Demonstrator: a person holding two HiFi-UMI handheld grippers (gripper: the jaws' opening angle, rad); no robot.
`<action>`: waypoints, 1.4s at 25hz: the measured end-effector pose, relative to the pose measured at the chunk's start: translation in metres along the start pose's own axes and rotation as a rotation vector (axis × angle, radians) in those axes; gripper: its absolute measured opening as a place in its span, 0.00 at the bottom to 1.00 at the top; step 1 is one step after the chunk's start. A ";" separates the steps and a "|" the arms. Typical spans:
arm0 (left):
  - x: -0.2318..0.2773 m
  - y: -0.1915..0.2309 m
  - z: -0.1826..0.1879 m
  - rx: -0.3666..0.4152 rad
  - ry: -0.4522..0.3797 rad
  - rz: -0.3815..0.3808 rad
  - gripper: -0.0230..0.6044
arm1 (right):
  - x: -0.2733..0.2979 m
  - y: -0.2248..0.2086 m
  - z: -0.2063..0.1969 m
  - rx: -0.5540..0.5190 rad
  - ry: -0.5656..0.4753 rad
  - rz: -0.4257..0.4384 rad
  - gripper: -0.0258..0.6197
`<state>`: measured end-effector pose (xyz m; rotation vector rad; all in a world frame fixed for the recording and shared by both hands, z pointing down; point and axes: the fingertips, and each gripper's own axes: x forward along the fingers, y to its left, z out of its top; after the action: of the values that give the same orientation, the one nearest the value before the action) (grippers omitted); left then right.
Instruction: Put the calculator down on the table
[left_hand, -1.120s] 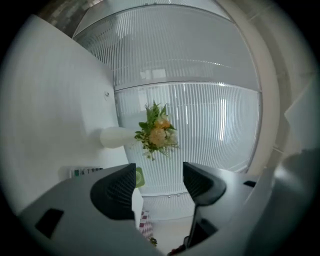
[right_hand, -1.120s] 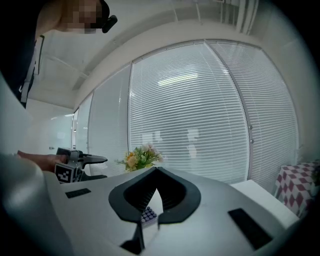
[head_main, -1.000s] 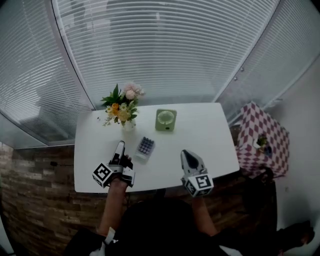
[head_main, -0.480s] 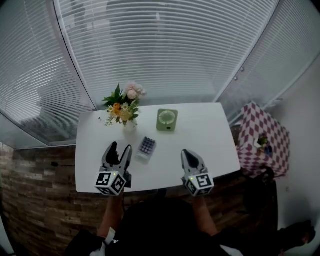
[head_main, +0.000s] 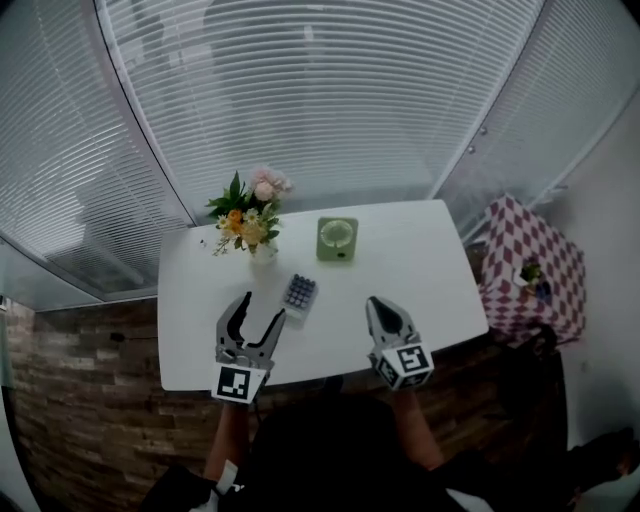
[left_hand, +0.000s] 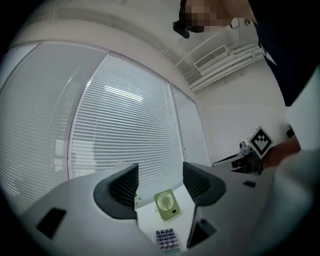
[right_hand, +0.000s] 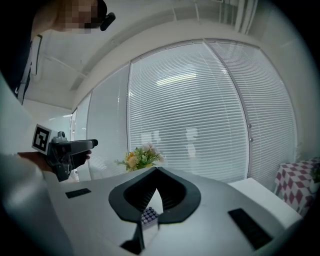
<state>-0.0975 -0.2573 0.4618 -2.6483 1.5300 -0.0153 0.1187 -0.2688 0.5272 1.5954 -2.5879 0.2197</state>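
Where the head view starts at its left side, the left gripper (head_main: 263, 306) hangs over the near edge of the white table (head_main: 420, 270), jaws spread wide, nothing between them. Left gripper view confirms: left gripper (left_hand: 159, 180) jaws well apart, only table and blinds (left_hand: 125, 125) seen through the gap. Flower vase (head_main: 248, 226) stands at the far left of the table, about 11 o'clock from the calculator (head_main: 300, 292). Calculator lies flat on the table top, keys up, touching neither gripper; it sits at roughly 1 o'clock from the left gripper's tips, just beyond them. In the left gripper view the calculator (left_hand: 167, 239) shows low in the gap, with the green fan (left_hand: 166, 205) beyond it. Green fan (head_main: 337, 239) stands upright at 1 o'clock from the calculator, apart from it. Right gripper (head_main: 376, 303) is at about 4 o'clock from the calculator, near the table's front edge. Right gripper view: right gripper (right_hand: 156, 172) jaws meet at the tips, gripping nothing; calculator (right_hand: 148, 215) visible on the table beyond them. Chequered side table (head_main: 530, 270) stands at 3 o'clock, off the white table's right end.
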 end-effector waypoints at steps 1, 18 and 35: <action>0.000 0.001 0.002 -0.006 -0.009 0.003 0.47 | 0.000 0.000 0.001 -0.007 0.000 -0.003 0.05; -0.015 0.012 0.005 -0.021 -0.038 0.066 0.05 | -0.002 0.008 -0.006 -0.005 0.015 -0.006 0.05; -0.028 0.019 -0.015 -0.050 0.004 0.063 0.05 | -0.011 0.015 0.008 -0.102 0.010 -0.038 0.05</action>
<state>-0.1290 -0.2432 0.4758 -2.6375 1.6358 0.0215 0.1100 -0.2541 0.5167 1.6029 -2.5148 0.0913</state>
